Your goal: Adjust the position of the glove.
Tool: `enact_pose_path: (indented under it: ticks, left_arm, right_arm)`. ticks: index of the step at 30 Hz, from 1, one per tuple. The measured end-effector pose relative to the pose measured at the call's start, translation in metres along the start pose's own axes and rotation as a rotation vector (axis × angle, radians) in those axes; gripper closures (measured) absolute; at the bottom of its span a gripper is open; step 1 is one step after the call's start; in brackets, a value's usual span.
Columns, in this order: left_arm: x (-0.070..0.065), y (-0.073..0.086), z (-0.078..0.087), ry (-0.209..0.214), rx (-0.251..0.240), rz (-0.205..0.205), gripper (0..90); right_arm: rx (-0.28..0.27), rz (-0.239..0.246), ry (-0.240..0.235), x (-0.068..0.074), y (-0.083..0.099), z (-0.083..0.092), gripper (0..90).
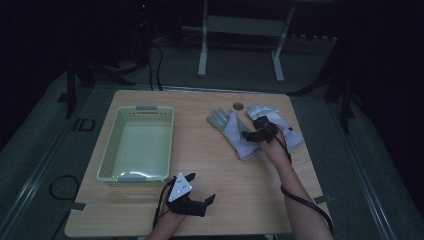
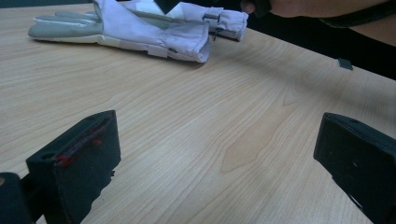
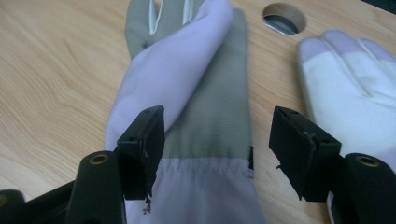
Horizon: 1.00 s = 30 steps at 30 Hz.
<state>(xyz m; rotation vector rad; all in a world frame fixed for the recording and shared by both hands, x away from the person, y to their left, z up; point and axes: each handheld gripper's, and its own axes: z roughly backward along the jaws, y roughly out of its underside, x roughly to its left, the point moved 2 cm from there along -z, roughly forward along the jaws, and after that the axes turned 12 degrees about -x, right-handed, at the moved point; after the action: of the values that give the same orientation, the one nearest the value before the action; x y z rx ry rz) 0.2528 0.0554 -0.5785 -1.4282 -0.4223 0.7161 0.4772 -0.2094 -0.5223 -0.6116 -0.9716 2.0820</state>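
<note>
My left gripper (image 1: 200, 191) waits open at 6 o'clock; my right gripper (image 3: 217, 144), half open, straddles the pale lilac-and-grey fabric glove (image 3: 205, 107) at 2 o'clock, gripping nothing. Closing now may pinch 1 layer only.

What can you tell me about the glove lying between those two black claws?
The glove is soft cloth, pale lilac-white with a grey palm panel and grey fingers, and a gathered seam at the wrist. It lies flat on the wooden table, one lilac edge folded over the grey part, fingers pointing away from the person. A second pale glove lies beside it. The right gripper straddles its wrist end; its left jaw rests at the folded edge, the right jaw stands clear, so it is not yet clamped.
</note>
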Motion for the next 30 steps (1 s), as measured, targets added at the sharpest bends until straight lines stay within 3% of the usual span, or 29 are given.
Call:
enact_pose_path:
  ticks: [5, 8, 9, 10, 12, 14, 18, 19, 21, 22, 24, 26, 27, 28, 30]
  left_arm:
    - [0.000, 0.000, 0.000, 0.001, -0.001, 0.002, 0.8]
    - [0.000, 0.000, 0.000, 0.001, 0.000, 0.000, 0.8]
    - [0.000, 0.000, 0.000, 0.001, 0.000, 0.001, 0.8]
    - [0.000, 0.000, 0.000, 0.001, 0.000, 0.001, 0.8]
    - [0.000, 0.000, 0.000, 0.001, 0.000, 0.002, 0.9]
    - [0.000, 0.000, 0.000, 0.000, 0.001, 0.001, 0.8]
    - [0.000, 0.000, 0.000, -0.001, 0.000, 0.004, 0.8]
    - [0.000, 0.000, 0.000, 0.000, 0.001, 0.004, 0.8]
    - [0.000, 0.000, 0.000, -0.001, 0.001, 0.004, 0.9]
    - [0.000, 0.000, 0.000, -0.002, 0.002, 0.006, 0.8]
    - [0.001, 0.000, 0.000, -0.001, 0.000, 0.010, 0.8]
    - [0.001, 0.000, 0.000, 0.001, 0.001, 0.010, 0.9]
    - [0.001, 0.000, 0.000, 0.001, 0.000, 0.010, 0.8]
    - [0.001, 0.000, 0.000, 0.001, 0.000, 0.010, 0.8]
    - [0.001, 0.000, 0.000, 0.000, 0.000, 0.009, 0.8]
  right_arm:
    - [0.049, 0.077, 0.000, 0.005, 0.002, -0.019, 43.9]
    - [0.064, 0.086, 0.009, 0.004, 0.003, -0.023, 44.0]
    - [0.088, 0.068, 0.008, -0.002, 0.006, -0.030, 45.8]
    - [0.104, -0.001, -0.016, -0.006, 0.009, -0.036, 46.3]
    - [0.107, -0.003, -0.020, -0.006, 0.009, -0.037, 47.7]
    - [0.113, 0.027, -0.017, -0.003, 0.009, -0.037, 51.1]
    - [0.113, 0.039, -0.009, 0.000, 0.010, -0.037, 65.2]
    - [0.108, 0.052, 0.001, 0.003, 0.009, -0.036, 74.9]
    - [0.101, 0.050, 0.010, 0.005, 0.009, -0.035, 79.2]
    - [0.089, 0.042, 0.015, 0.007, 0.008, -0.033, 82.5]
    - [0.050, -0.037, 0.012, 0.010, 0.008, -0.027, 85.9]
    - [0.022, -0.077, 0.031, 0.014, 0.006, -0.020, 86.6]
    - [-0.018, -0.127, 0.037, 0.020, 0.002, -0.008, 86.8]
    - [-0.018, -0.127, 0.037, 0.020, 0.002, -0.008, 86.8]
    - [-0.059, -0.179, 0.031, 0.027, -0.002, 0.004, 86.8]
